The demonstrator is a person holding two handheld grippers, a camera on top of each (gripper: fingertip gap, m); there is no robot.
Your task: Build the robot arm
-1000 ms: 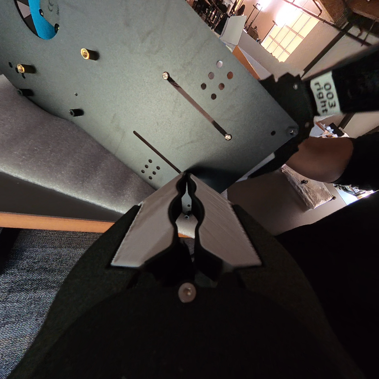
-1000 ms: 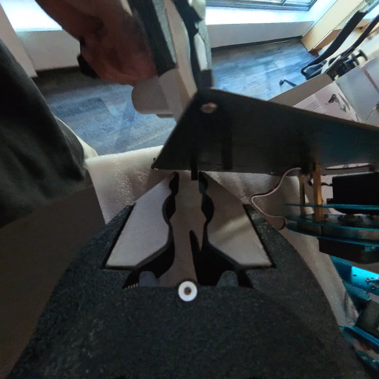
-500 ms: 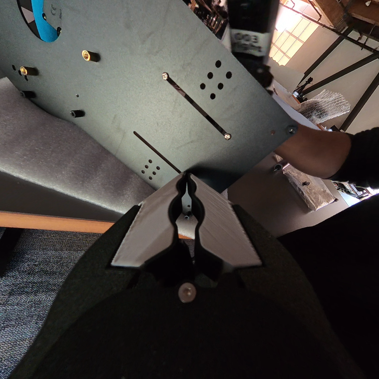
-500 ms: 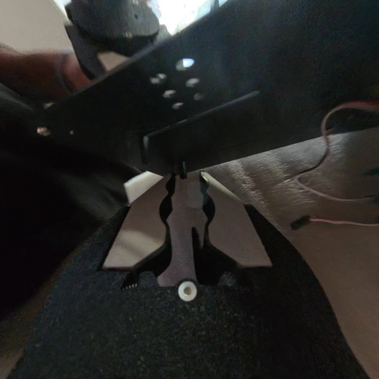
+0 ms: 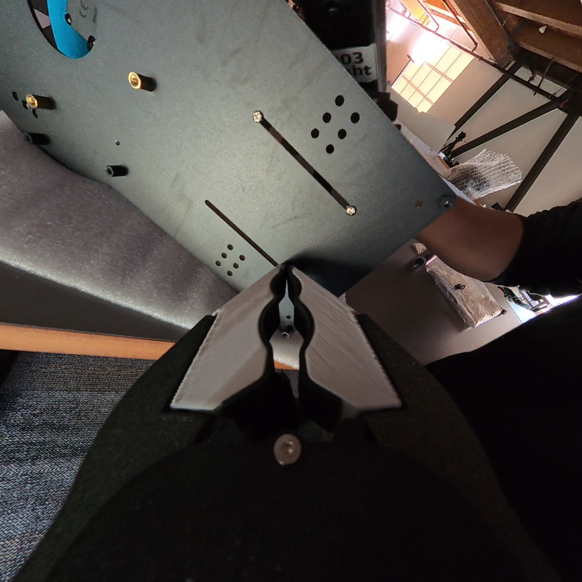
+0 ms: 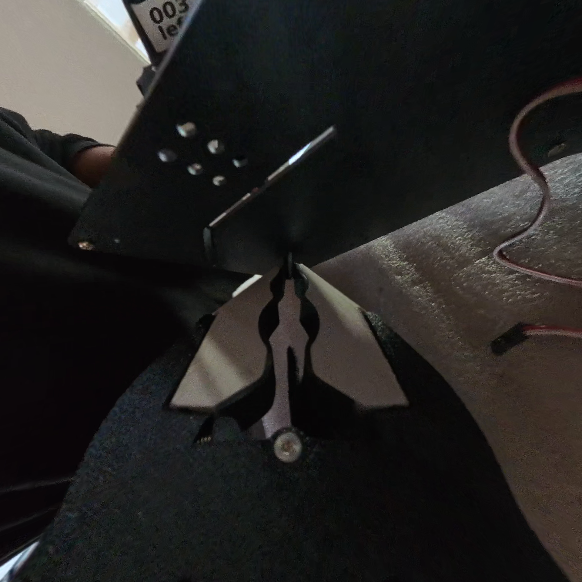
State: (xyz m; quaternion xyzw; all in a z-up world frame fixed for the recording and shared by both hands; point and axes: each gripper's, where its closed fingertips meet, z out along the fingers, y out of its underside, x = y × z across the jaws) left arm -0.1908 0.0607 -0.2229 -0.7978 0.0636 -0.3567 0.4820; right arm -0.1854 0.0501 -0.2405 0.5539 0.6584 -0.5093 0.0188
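left gripper: clenched on lower corner of the dark grey perforated metal plate, holding it tilted off the grey foam sheet
right gripper: pinching another plate edge, likely sharing the load

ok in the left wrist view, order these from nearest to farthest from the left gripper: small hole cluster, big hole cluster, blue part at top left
From the left gripper:
1. Small hole cluster, just left of the tips.
2. Big hole cluster, up and right on the plate.
3. Blue part, far top-left corner.
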